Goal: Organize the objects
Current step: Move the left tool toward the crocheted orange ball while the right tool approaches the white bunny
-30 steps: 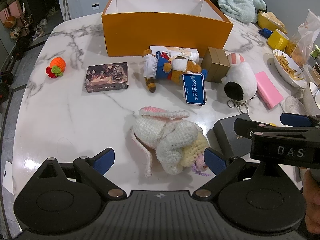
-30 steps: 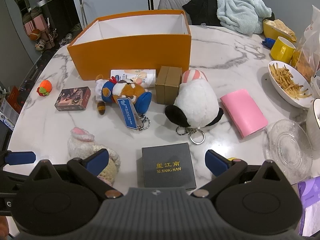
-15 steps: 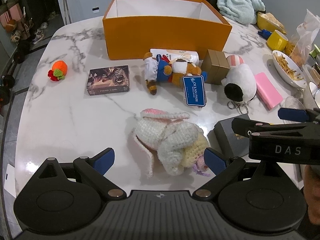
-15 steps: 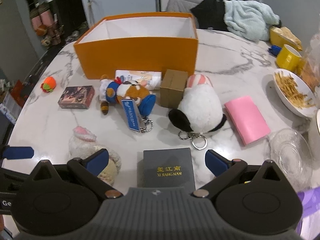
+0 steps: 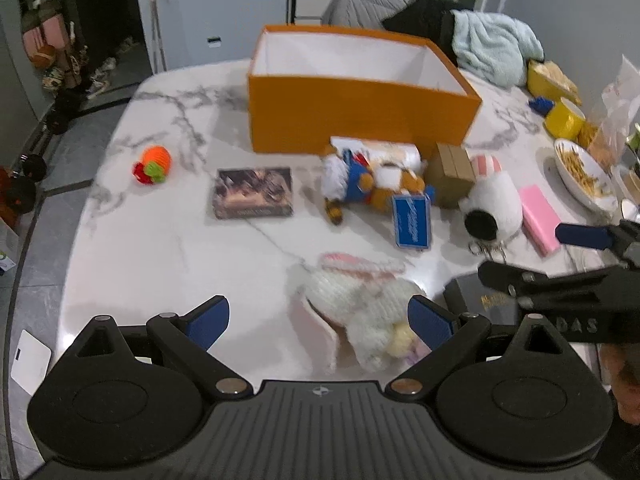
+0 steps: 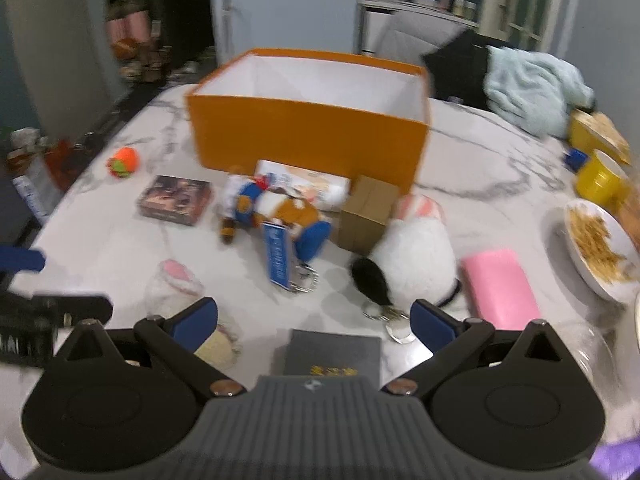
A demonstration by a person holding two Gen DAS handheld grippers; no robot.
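Observation:
An empty orange box (image 5: pixel 360 120) (image 6: pixel 308 136) stands at the back of the marble table (image 5: pixel 160 248). In front of it lie a card box (image 5: pixel 253 193), a bear plush with a blue tag (image 5: pixel 376 188), a brown carton (image 5: pixel 450 176), a white-and-black plush (image 5: pixel 492 204), a pink case (image 5: pixel 538 218) and an orange knitted toy (image 5: pixel 154 162). A white crocheted bunny (image 5: pixel 360 308) lies just ahead of my open, empty left gripper (image 5: pixel 320 322). My right gripper (image 6: pixel 314 322) is open and empty above a dark grey box (image 6: pixel 334 354).
A bowl of fries (image 6: pixel 600 248), a yellow mug (image 6: pixel 598 178) and a glass dish (image 6: pixel 592 344) sit along the right edge. A light blue towel (image 5: pixel 496 48) and dark clothes lie behind the box. The table's left edge drops to the floor.
Both grippers have risen and tilted up, so the table objects sit lower and farther in both views. Nothing on the table has moved. Both stay open.

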